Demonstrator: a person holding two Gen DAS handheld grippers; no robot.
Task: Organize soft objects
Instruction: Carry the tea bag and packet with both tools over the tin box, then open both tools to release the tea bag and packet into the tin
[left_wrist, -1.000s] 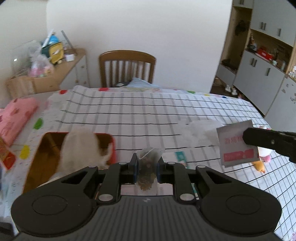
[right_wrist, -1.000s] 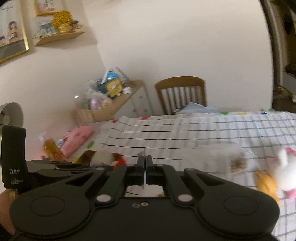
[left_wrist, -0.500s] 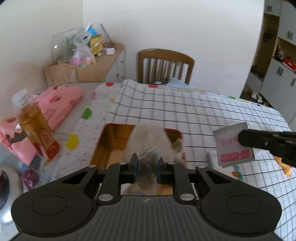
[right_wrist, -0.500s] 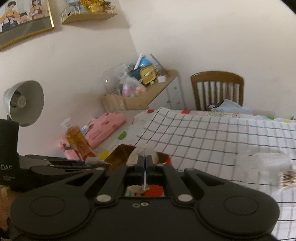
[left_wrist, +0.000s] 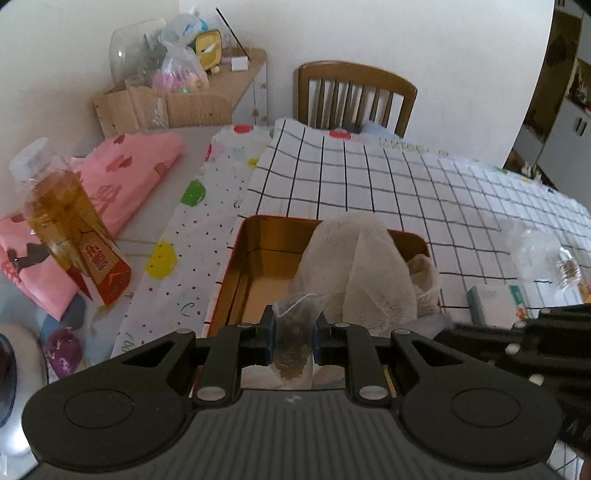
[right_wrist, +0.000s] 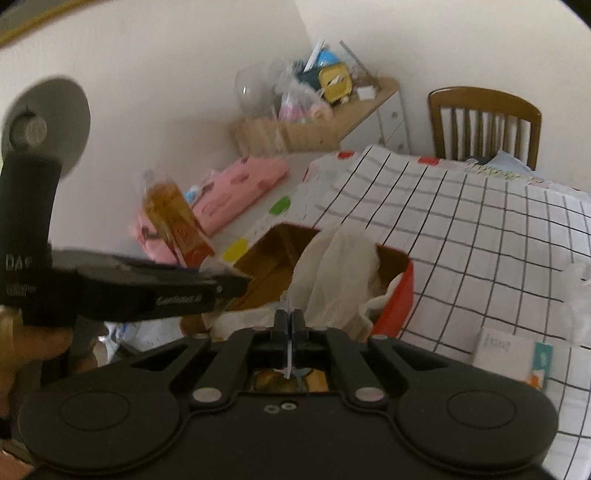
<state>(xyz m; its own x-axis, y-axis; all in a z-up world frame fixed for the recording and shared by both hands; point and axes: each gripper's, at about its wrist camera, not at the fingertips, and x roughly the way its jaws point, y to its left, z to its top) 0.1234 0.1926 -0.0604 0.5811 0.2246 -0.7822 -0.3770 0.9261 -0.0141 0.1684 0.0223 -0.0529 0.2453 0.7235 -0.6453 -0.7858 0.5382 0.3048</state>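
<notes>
Left wrist: sachet (left_wrist: 293, 334) upright btwn fingers (left_wrist: 266, 334)

The left gripper (left_wrist: 293, 325) pinches a clear mesh sachet (left_wrist: 294, 338); the right gripper (right_wrist: 290, 325) seems clamped on a thin flat packet (right_wrist: 289, 356).

Left tool (left_wrist: 293, 334) pinching mesh sachet (left_wrist: 294, 332), above red tin (left_wrist: 236, 254)

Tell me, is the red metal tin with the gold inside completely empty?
No, a crumpled white gauze cloth sits inside the red metal tin.
</notes>
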